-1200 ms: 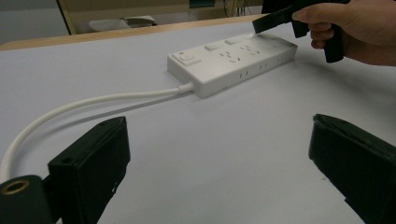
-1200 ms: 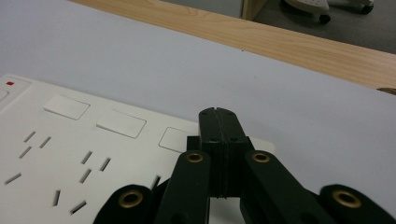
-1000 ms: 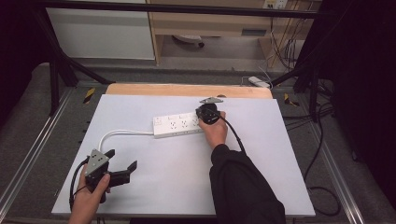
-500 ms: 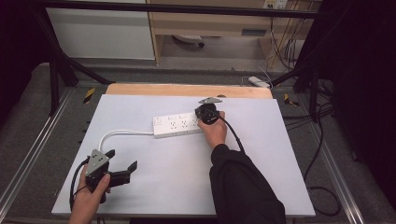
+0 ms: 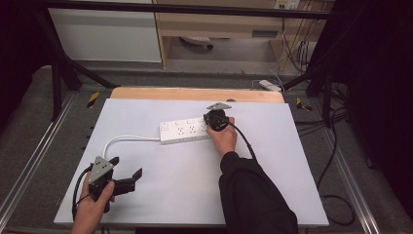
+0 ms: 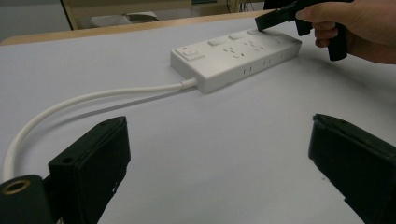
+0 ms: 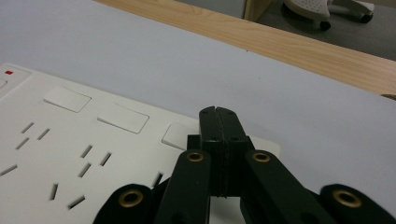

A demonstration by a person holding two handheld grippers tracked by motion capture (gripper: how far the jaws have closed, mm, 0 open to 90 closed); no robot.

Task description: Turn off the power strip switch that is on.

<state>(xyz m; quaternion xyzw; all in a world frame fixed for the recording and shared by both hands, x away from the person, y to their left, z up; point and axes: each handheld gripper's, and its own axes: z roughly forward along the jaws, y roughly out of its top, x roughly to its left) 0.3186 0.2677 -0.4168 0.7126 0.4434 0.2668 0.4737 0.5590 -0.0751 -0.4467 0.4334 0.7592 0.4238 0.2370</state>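
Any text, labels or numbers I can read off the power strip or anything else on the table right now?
None: no legible text anywhere.
Power strip: no readable print; a small red mark by its switch, not a letter.
Right gripper, shut, tips at the strip's far end: no markings.
Left gripper, open: no markings.

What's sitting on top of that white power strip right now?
The shut tips of the right hand-held gripper rest on the power strip at its far end, by a rocker switch. The spot directly beneath the tips is covered, so what they press cannot be seen.
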